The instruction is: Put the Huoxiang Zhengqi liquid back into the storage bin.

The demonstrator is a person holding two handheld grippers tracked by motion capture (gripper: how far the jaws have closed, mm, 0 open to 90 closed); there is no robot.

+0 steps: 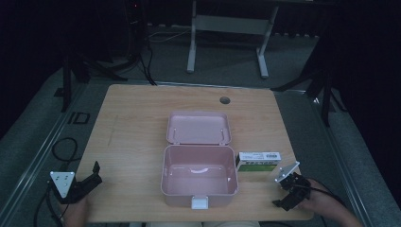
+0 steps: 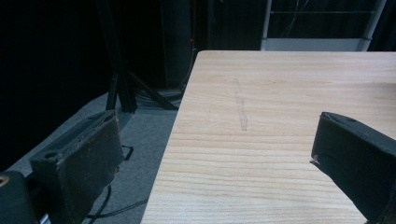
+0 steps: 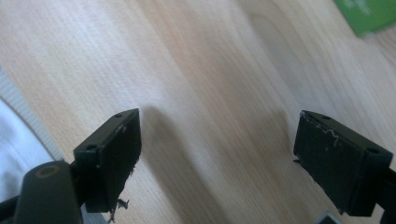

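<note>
A pale pink box point(image 1: 199, 176) sits open near the middle of the wooden tabletop point(image 1: 132, 127), its lid point(image 1: 198, 127) laid back flat behind it and a white latch point(image 1: 199, 203) at its front edge. Just beside the box's right wall lies a green and white carton point(image 1: 258, 161). The left claw point(image 1: 92, 176) rests at the tabletop's front left corner, its jaws spread with nothing between them. The right claw point(image 1: 283, 196) sits at the front right corner, near the carton, jaws likewise spread wide over bare wood; in the right gripper view a green corner of the carton point(image 3: 369, 16) shows at the top.
</note>
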